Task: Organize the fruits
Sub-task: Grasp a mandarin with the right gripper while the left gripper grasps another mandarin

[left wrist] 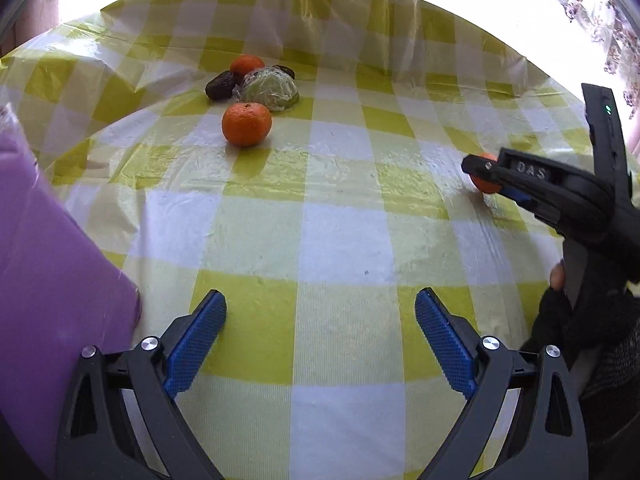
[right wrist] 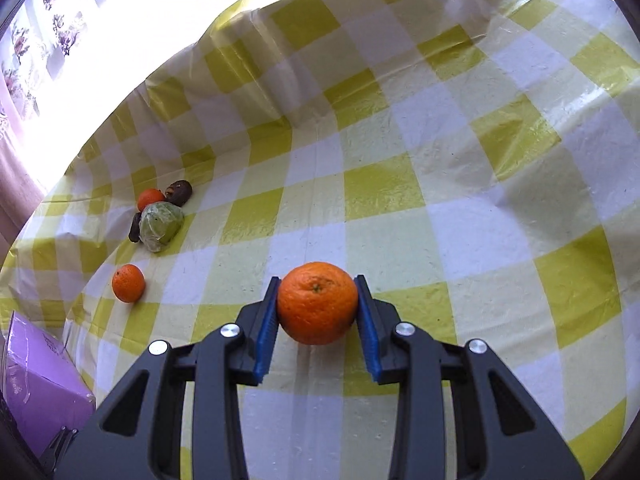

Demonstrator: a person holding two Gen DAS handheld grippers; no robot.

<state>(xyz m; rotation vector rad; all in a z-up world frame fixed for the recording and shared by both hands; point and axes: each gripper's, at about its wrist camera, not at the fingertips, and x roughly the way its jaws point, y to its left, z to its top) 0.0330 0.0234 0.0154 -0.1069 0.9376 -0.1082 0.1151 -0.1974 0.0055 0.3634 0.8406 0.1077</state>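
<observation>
My right gripper (right wrist: 318, 280) is shut on a large orange (right wrist: 317, 303), its blue pads pressing both sides just above the checked tablecloth. From the left wrist view this gripper (left wrist: 480, 172) shows at the right with the held orange (left wrist: 487, 189) partly hidden. My left gripper (left wrist: 320, 294) is open over bare cloth, nothing between its fingers. Far left of the table lie a lone orange (left wrist: 246, 124) (right wrist: 128, 283), a second orange (left wrist: 247, 65) (right wrist: 150, 199), a plastic-wrapped green cabbage (left wrist: 270, 89) (right wrist: 161, 227) and two dark fruits (left wrist: 219, 85) (right wrist: 180, 192).
A purple box (left wrist: 48, 260) (right wrist: 40, 384) stands at the near left edge. A gloved hand (left wrist: 560, 320) holds the right gripper's handle. The yellow and white tablecloth (right wrist: 400, 184) wrinkles toward the bright window and flowered curtain (left wrist: 592, 12) behind.
</observation>
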